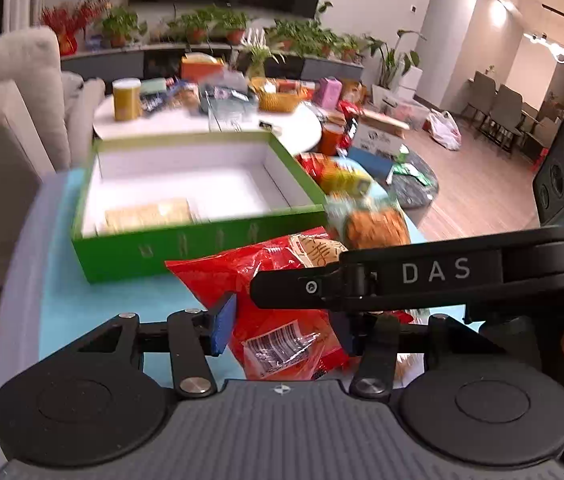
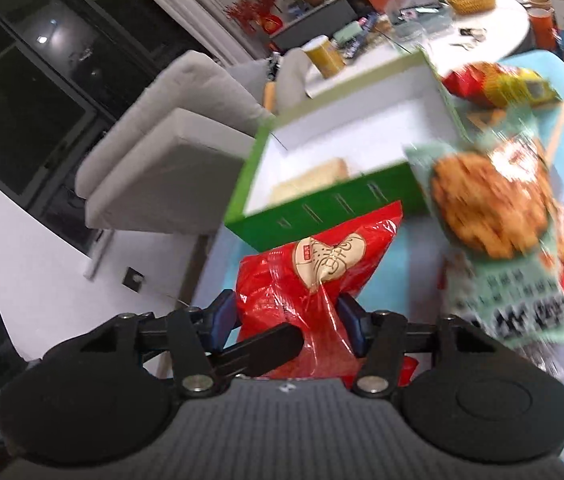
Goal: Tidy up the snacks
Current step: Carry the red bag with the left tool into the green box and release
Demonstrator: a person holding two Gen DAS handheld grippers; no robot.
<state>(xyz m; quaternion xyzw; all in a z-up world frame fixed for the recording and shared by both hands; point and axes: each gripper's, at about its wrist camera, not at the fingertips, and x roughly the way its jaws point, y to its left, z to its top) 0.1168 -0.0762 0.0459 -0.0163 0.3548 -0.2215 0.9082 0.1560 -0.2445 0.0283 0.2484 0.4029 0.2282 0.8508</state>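
Observation:
A red snack bag (image 1: 266, 264) hangs in front of an open green box (image 1: 186, 240) with a white inside. My left gripper (image 1: 282, 326) is shut on the bag's lower end, with the blue pads pressing its sides. A finger (image 1: 422, 272) of my right gripper crosses in from the right over the bag. In the right wrist view my right gripper (image 2: 288, 318) is shut on the same red snack bag (image 2: 282, 272), just before the green box (image 2: 322, 208). A pale yellow packet (image 1: 148, 212) lies in the box's near corner.
A mint-green bag picturing fried food (image 2: 494, 220) lies right of the box, blurred. A red and yellow snack bag (image 1: 334, 172) sits behind it on the light blue table top (image 1: 82, 300). Beyond stands a cluttered white round table (image 1: 186, 120). A grey sofa (image 1: 10, 120) is at the left.

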